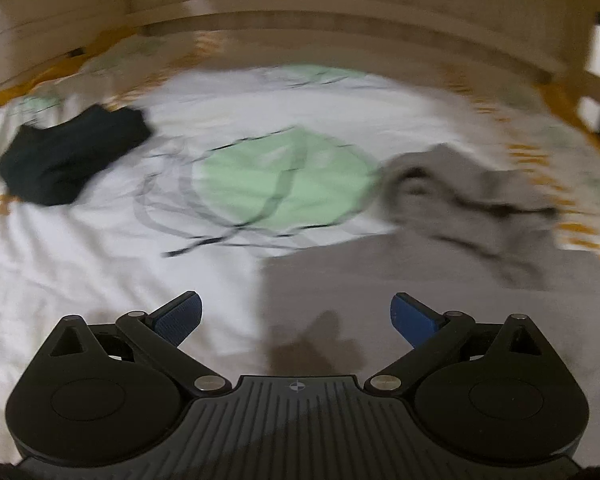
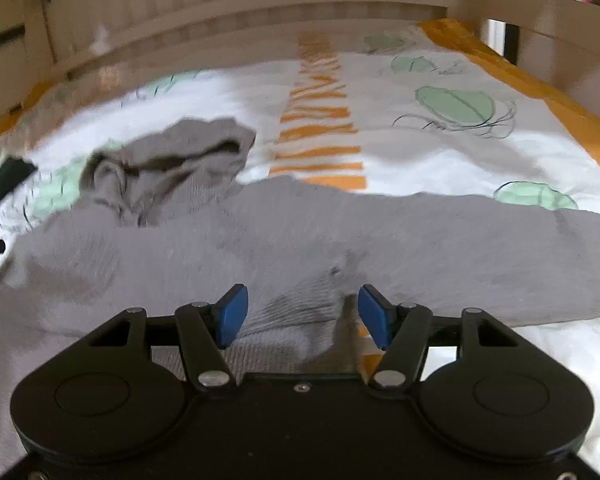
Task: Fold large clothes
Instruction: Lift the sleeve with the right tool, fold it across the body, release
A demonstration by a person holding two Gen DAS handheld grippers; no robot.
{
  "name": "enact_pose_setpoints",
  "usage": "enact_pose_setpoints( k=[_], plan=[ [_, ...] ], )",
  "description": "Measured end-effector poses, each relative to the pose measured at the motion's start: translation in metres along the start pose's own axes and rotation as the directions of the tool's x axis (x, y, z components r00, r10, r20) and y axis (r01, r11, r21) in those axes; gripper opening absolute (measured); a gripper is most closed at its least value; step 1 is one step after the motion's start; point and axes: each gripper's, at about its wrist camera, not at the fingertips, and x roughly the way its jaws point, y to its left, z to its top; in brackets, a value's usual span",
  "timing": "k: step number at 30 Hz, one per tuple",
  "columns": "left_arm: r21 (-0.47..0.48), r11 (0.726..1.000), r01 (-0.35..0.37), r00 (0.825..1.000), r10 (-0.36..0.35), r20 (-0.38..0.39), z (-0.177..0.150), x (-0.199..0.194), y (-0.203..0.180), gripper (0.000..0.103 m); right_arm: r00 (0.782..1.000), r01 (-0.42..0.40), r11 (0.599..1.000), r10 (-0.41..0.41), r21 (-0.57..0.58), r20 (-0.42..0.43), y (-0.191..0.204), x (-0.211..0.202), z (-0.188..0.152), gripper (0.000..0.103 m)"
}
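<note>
A large grey hooded garment (image 2: 300, 236) lies spread across the bed, its hood (image 2: 172, 160) bunched at the far left. In the left wrist view the same garment (image 1: 440, 288) fills the lower right, with its hood (image 1: 460, 188) beyond. My left gripper (image 1: 296, 316) is open and empty, hovering over the garment's left edge. My right gripper (image 2: 298, 316) is open, low over the garment, with a fold of grey cloth (image 2: 296, 320) lying between its blue pads but not pinched.
The bed cover (image 1: 100, 272) is white with green leaf prints and orange stripes (image 2: 320, 120). A folded black garment (image 1: 72, 156) lies at the far left of the bed. A wooden bed frame (image 2: 260, 12) rims the back and sides.
</note>
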Motion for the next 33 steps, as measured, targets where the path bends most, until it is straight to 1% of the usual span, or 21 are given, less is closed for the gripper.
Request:
enact_pose_setpoints(
  k=[3,5,7,11,14,16,19,21,22,23,26,30,33],
  plan=[
    [0.043,0.995,0.091,0.996,-0.091,-0.011,-0.002,-0.011,-0.041,0.102,1.000,-0.001,0.998,0.001,0.060,0.005,-0.021,-0.015,0.003,0.066],
    [0.071,0.984,0.162,0.987,-0.160,-0.025,-0.004,-0.015,-0.072,0.102,1.000,0.009,0.995,-0.010,0.103,0.002,-0.039,-0.023,0.004,0.066],
    [0.100,0.971,0.216,0.976,-0.213,-0.042,-0.007,-0.015,-0.103,0.102,1.000,0.024,0.988,-0.024,0.151,-0.001,-0.061,-0.031,0.003,0.066],
    [0.171,0.946,0.276,0.961,-0.268,-0.068,-0.015,-0.009,-0.165,0.102,0.998,0.069,0.972,-0.070,0.225,-0.004,-0.100,-0.045,0.000,0.066],
    [0.196,0.931,0.307,0.951,-0.295,-0.088,-0.022,0.000,-0.202,0.102,0.994,0.104,0.959,-0.108,0.265,-0.001,-0.125,-0.056,-0.003,0.066],
    [0.215,0.926,0.311,0.950,-0.298,-0.089,-0.027,0.007,-0.226,0.102,0.992,0.125,0.949,-0.129,0.288,-0.007,-0.141,-0.061,-0.006,0.066],
    [0.239,0.926,0.292,0.956,-0.273,-0.107,-0.034,0.021,-0.253,0.102,0.989,0.147,0.933,-0.150,0.329,-0.015,-0.166,-0.068,-0.012,0.066],
    [0.250,0.923,0.292,0.953,-0.259,-0.156,-0.042,0.037,-0.266,0.102,0.987,0.156,0.923,-0.160,0.351,-0.018,-0.180,-0.073,-0.014,0.066],
    [0.256,0.925,0.280,0.954,-0.240,-0.177,-0.047,0.045,-0.271,0.103,0.986,0.161,0.917,-0.166,0.364,-0.018,-0.188,-0.074,-0.015,0.066],
    [0.266,0.927,0.265,0.958,-0.223,-0.178,-0.051,0.049,-0.274,0.103,0.985,0.168,0.910,-0.174,0.378,-0.019,-0.196,-0.076,-0.016,0.066],
    [0.264,0.933,0.243,0.967,-0.212,-0.140,-0.058,0.050,-0.274,0.103,0.982,0.177,0.889,-0.187,0.422,-0.018,-0.221,-0.079,-0.017,0.067],
    [0.264,0.932,0.248,0.966,-0.219,-0.134,-0.061,0.049,-0.271,0.103,0.977,0.187,0.854,-0.211,0.485,-0.004,-0.258,-0.080,-0.016,0.067],
    [0.266,0.933,0.245,0.968,-0.217,-0.128,-0.062,0.048,-0.270,0.103,0.977,0.177,0.828,-0.214,0.531,0.008,-0.288,-0.075,-0.013,0.067]
  ],
)
